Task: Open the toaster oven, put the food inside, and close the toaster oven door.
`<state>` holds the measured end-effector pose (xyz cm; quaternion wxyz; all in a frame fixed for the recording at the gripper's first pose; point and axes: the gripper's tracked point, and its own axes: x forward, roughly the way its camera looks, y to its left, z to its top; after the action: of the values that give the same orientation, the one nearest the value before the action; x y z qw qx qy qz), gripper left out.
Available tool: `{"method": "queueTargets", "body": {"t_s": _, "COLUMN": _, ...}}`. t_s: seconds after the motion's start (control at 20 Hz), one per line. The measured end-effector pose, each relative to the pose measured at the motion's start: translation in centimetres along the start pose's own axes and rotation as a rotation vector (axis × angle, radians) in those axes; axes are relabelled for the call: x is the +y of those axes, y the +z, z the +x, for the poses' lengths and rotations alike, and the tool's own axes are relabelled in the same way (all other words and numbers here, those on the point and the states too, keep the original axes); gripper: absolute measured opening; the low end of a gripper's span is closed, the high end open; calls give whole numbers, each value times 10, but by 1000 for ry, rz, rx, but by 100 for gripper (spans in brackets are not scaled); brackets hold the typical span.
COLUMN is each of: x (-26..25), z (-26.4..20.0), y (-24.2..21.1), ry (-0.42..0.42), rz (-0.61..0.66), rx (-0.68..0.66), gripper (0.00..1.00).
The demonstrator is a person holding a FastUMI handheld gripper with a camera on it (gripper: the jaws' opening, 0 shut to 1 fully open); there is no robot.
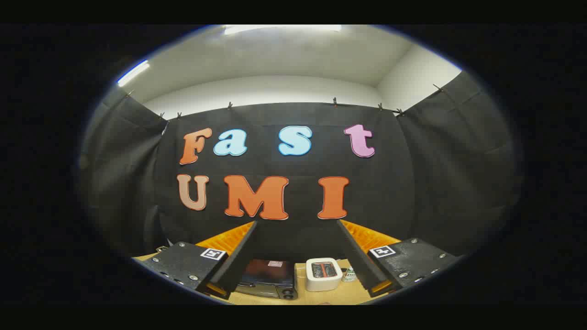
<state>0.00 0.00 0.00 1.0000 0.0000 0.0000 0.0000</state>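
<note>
The toaster oven (pixel 268 278) is a dark box with silver trim and black knobs. It stands on the wooden table (pixel 321 297), far below and beyond my fingers, beside the left finger (pixel 236 259). Its door faces away from this angle and I cannot tell how it stands. My gripper (pixel 297 222) is held high above the table, open wide, with nothing between the black-padded fingers. The right finger (pixel 360 259) reaches up past the table's far side.
A white rounded box (pixel 323 273) with two reddish slots on top stands just right of the oven. A small bottle (pixel 349 274) is beside it, near the right finger. The black cloth wall rises close behind the table.
</note>
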Motion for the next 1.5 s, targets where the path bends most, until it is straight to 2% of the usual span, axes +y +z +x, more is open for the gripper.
{"method": "queueTargets", "body": {"t_s": 0.85, "x": 8, "z": -2, "y": -20, "ry": 12, "rz": -4, "rx": 46, "gripper": 98}}
{"method": "queueTargets", "body": {"t_s": 1.2, "x": 19, "z": 7, "y": -56, "ry": 21, "rz": 9, "rx": 126, "gripper": 98}}
{"method": "queueTargets", "body": {"t_s": 1.5, "x": 56, "z": 19, "y": -121, "ry": 79, "rz": 19, "rx": 288, "gripper": 98}}
